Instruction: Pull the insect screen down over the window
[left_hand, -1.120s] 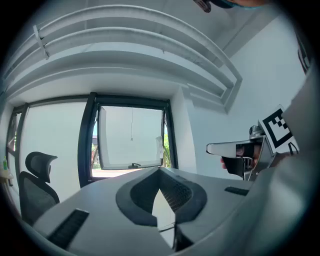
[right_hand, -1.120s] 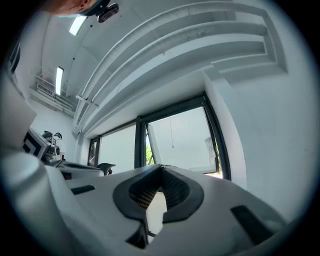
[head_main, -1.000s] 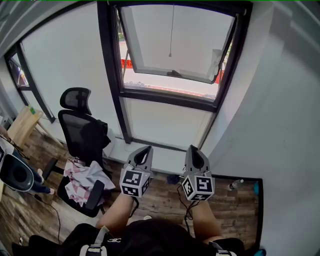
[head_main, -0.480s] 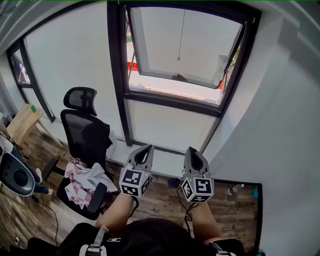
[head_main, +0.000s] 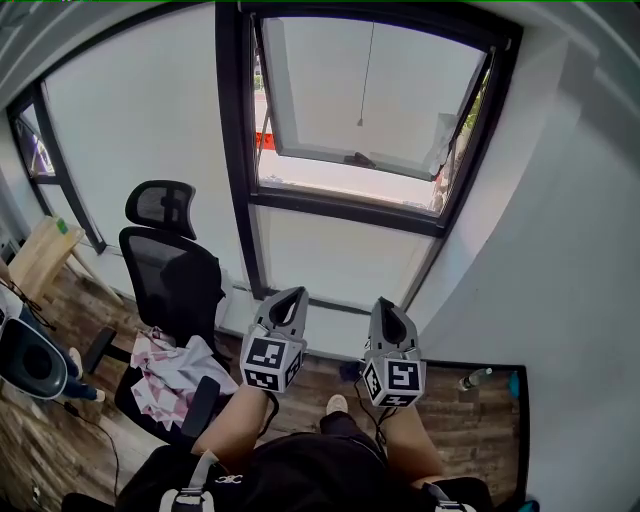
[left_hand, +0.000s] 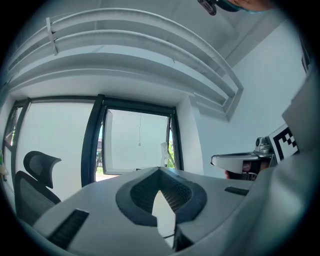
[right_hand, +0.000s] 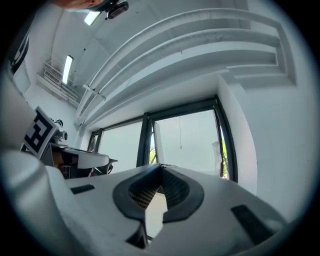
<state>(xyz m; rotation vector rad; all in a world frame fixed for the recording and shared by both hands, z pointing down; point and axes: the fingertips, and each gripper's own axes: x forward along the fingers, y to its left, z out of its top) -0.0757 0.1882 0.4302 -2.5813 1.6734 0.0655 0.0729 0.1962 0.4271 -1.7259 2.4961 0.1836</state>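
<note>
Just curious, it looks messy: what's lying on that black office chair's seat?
A crumpled pink-and-white cloth lies on the seat of the office chair. It hides most of the seat and anything beneath it.

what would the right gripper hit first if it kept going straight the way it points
Probably the window: nothing shows between the right gripper and it. Depth is unclear, so which part of it comes first I cannot tell.
</note>
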